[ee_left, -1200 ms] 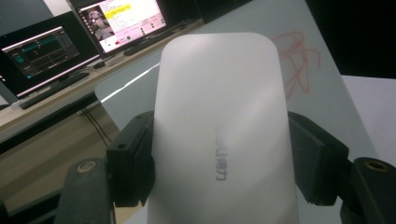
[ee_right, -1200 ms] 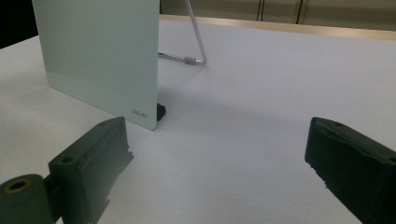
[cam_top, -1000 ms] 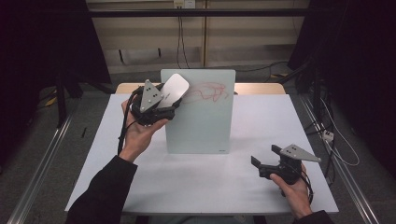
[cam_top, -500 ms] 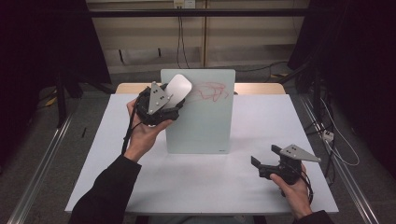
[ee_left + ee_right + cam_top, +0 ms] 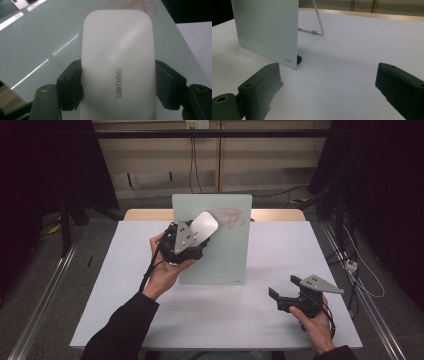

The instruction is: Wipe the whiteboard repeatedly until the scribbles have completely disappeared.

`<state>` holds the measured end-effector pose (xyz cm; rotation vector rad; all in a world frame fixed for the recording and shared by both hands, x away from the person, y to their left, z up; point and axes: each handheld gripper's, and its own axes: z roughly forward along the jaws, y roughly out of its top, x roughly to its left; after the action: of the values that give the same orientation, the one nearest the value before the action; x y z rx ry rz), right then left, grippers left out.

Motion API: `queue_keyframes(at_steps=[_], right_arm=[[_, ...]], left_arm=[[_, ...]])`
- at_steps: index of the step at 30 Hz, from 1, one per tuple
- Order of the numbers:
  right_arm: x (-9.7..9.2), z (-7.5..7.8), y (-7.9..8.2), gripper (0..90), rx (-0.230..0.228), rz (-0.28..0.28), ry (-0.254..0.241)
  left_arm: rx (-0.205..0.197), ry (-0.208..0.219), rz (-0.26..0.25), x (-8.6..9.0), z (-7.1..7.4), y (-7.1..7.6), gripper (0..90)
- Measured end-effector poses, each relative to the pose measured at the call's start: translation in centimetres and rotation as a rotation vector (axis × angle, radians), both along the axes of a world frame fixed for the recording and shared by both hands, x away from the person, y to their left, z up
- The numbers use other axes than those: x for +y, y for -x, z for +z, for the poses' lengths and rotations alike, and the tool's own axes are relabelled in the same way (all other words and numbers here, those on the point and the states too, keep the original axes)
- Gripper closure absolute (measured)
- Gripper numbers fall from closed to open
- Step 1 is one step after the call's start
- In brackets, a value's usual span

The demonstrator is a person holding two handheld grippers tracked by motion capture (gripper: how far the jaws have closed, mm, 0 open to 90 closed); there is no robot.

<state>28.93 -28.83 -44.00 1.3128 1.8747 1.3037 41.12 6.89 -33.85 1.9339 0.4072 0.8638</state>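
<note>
High view: the left hand-held gripper [image 5: 192, 236] has slid rightward and lower across the one glass board [image 5: 220, 265] since a second ago, clamping one white eraser [image 5: 204, 224] against it by the red scribble [image 5: 231, 216]. The right hand-held gripper [image 5: 280, 295] stays put on the desk [image 5: 125, 285].

Left gripper view: "deli" lettering on the eraser [image 5: 117, 62].

Right gripper view: jaws wide, empty; board's wire stand [image 5: 318, 20].
</note>
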Motion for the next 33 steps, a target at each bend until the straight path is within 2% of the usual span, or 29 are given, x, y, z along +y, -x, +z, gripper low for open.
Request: queue_keyframes(at_steps=[4,7,8,9,15,20,24,27,29,33], right_arm=[[0.0,0.0,0.0,5.9,-0.001,-0.001,0.001],[0.0,0.0,0.0,5.9,-0.003,0.000,0.002],[0.0,0.0,0.0,6.0,-0.003,0.000,0.002],[0.0,0.0,0.0,5.9,-0.003,0.000,0.002],[0.0,0.0,0.0,5.9,-0.003,0.001,0.001],[0.0,0.0,0.0,5.9,-0.004,0.001,0.001],[0.0,0.0,0.0,5.9,-0.002,0.001,0.000],[0.0,0.0,0.0,5.9,0.000,0.002,0.000],[0.0,0.0,0.0,6.0,-0.001,0.002,0.001],[0.0,0.0,0.0,5.9,-0.001,0.003,0.000]], left_arm=[[0.012,-0.011,-0.015,-0.4,-0.5,0.2,31.1],[0.041,0.011,-0.019,-0.3,-0.2,0.1,31.2],[0.030,0.002,-0.019,-0.2,-0.1,0.0,31.2],[0.022,-0.005,-0.010,-0.1,0.2,-0.1,31.2],[0.005,0.026,0.024,1.2,2.6,-1.2,31.2],[-0.008,0.067,0.051,2.3,3.9,-1.9,31.2],[-0.017,0.055,0.052,1.9,3.5,-1.7,31.2],[-0.019,0.033,0.030,1.1,2.7,-1.4,31.2],[-0.012,0.034,0.017,0.4,2.1,-1.1,31.2],[-0.013,-0.001,-0.017,-1.0,1.0,-0.5,31.1]])
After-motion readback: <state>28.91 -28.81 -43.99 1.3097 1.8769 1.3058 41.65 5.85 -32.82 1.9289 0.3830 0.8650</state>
